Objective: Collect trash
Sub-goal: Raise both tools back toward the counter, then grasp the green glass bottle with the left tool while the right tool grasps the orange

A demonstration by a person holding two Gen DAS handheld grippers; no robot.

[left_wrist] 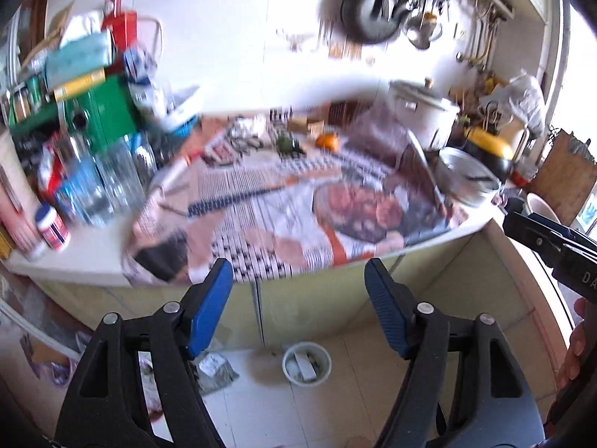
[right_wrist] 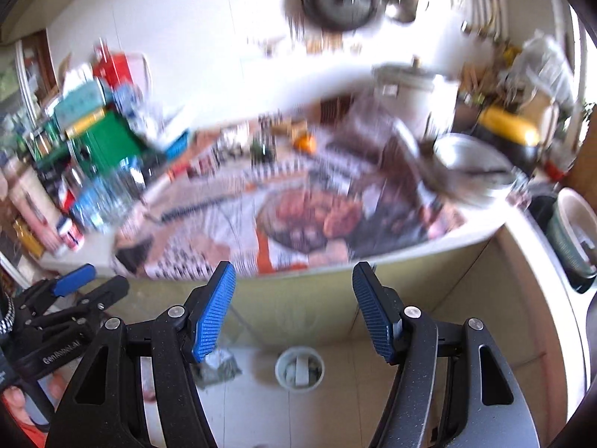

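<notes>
Both grippers hang in front of a cluttered white kitchen counter (left_wrist: 93, 261), pointing down past its edge. The left gripper (left_wrist: 298, 291), black with ribbed blue pads, has its jaws spread with nothing between them; the right gripper (right_wrist: 294, 291) likewise stands with jaws apart and empty. Below, on the pale tiled floor (left_wrist: 373, 403), sits a small round white bin (left_wrist: 306, 363) holding scraps of trash, close to the yellow-green cabinet front (left_wrist: 317, 306). Just beside it, to the picture's left, lies a crumpled grey wrapper (left_wrist: 214, 371). Colourful printed newspaper (left_wrist: 268, 216) covers the countertop, with a small orange fruit (left_wrist: 327, 141) near the back wall. The frames are motion-blurred.
</notes>
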